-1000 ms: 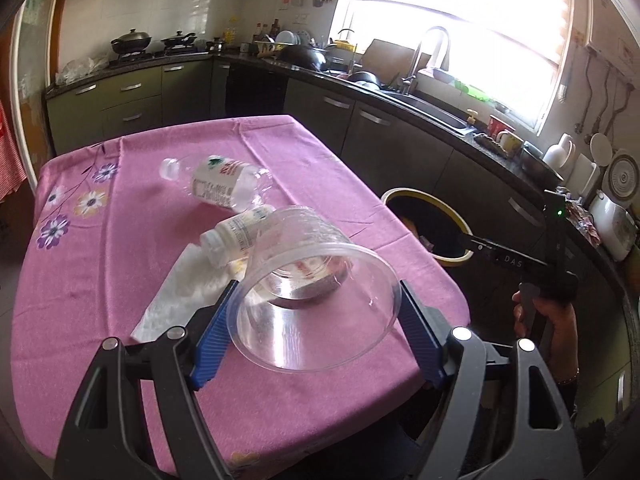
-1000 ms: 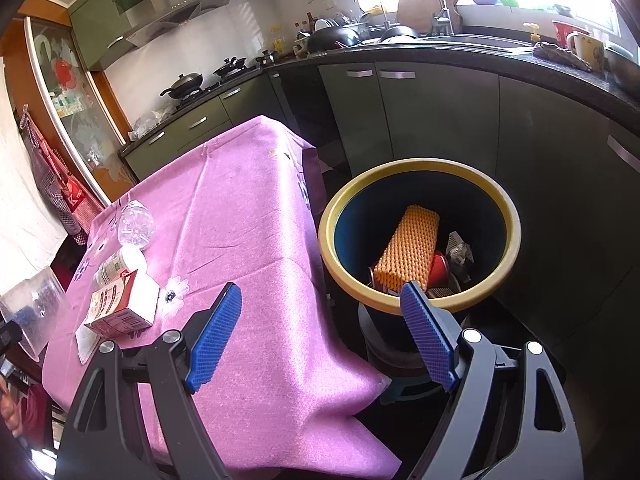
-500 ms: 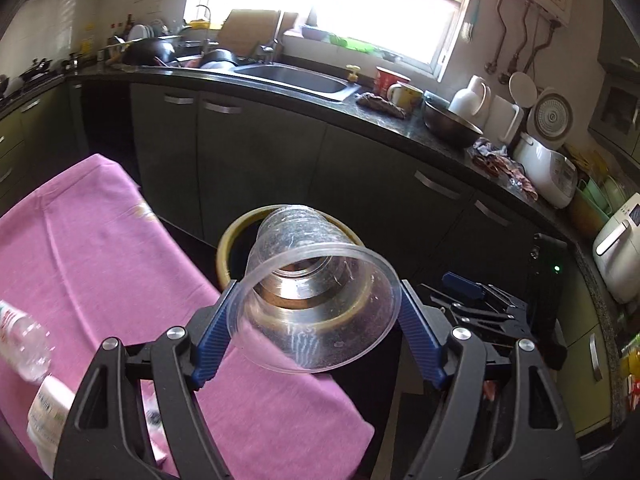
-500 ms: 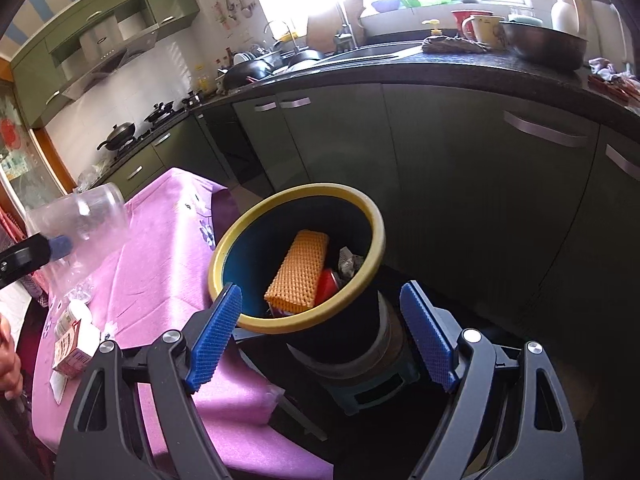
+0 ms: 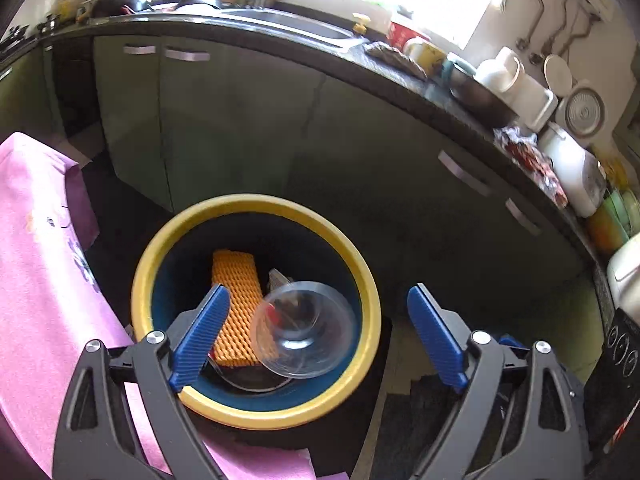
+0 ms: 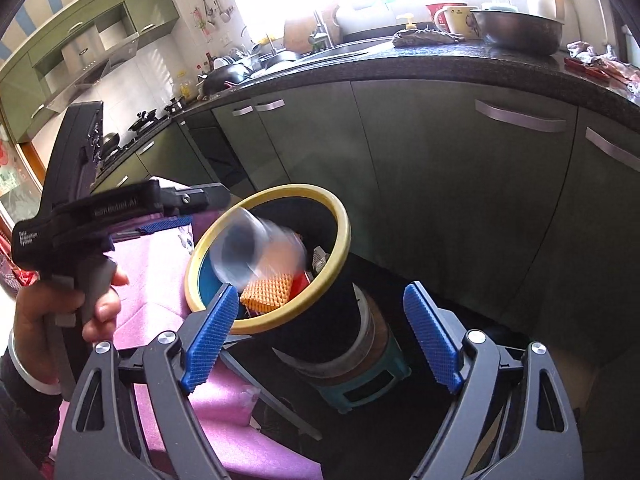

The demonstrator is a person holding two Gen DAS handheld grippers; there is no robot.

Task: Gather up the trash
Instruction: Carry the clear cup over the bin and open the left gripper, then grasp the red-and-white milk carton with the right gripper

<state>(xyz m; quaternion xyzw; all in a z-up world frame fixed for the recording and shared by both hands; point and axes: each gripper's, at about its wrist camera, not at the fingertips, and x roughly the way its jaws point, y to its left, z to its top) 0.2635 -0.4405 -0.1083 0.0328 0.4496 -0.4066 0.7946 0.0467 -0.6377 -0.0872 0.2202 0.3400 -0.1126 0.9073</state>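
Opening left tongs (image 5: pixel 314 330) release clear cup (image 5: pixel 304 330) inside bin rim (image 5: pixel 256 204); right tongs (image 6: pixel 320 334) spread, empty.

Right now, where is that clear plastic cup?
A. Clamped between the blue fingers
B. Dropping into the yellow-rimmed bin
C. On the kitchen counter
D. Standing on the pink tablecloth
B: the clear plastic cup is loose inside the yellow-rimmed bin, clear of the opening left gripper.

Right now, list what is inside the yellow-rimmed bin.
Inside the bin: an orange honeycomb foam sleeve, a clear plastic cup dropping in over it, a red item and a crumpled wrapper. Whatever lies under these, and the bin's bottom, is covered.
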